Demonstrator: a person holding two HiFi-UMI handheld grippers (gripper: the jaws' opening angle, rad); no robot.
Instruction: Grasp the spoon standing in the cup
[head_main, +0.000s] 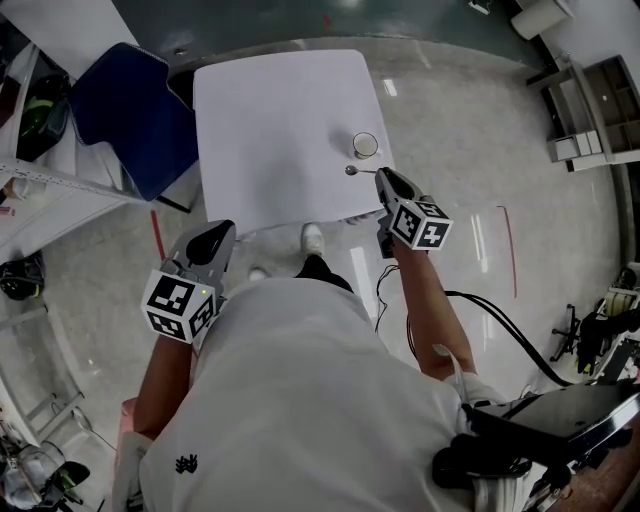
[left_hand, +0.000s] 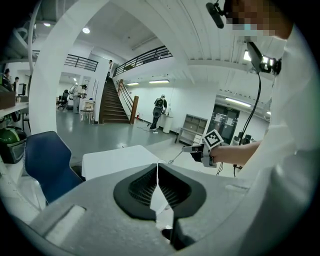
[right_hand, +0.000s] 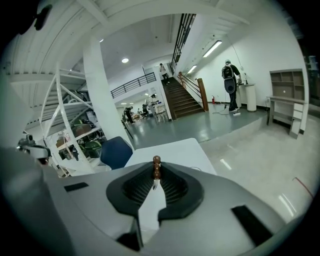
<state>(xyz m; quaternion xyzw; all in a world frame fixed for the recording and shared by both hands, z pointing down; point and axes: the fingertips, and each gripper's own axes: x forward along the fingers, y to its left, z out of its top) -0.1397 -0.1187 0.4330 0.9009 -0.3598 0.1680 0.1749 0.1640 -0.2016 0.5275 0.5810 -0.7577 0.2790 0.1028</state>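
Observation:
A white cup (head_main: 365, 145) stands near the right edge of the white table (head_main: 270, 130). My right gripper (head_main: 381, 176) hovers just in front of the cup, off the table's right front corner, shut on the spoon (head_main: 358, 171). The spoon's metal bowl points left, clear of the cup. In the right gripper view the spoon's brown beaded handle (right_hand: 156, 166) sticks up between the pads of the right gripper (right_hand: 156, 172). My left gripper (head_main: 225, 232) hangs low at the table's front left; in its own view the left gripper (left_hand: 158, 170) holds nothing and its pads meet. That view also shows the spoon (left_hand: 176, 157) held in the air.
A blue chair (head_main: 135, 115) stands left of the table. A grey shelf unit (head_main: 595, 110) is at the far right, and red tape marks (head_main: 510, 250) lie on the glossy floor. A black cable (head_main: 500, 320) trails from my right arm.

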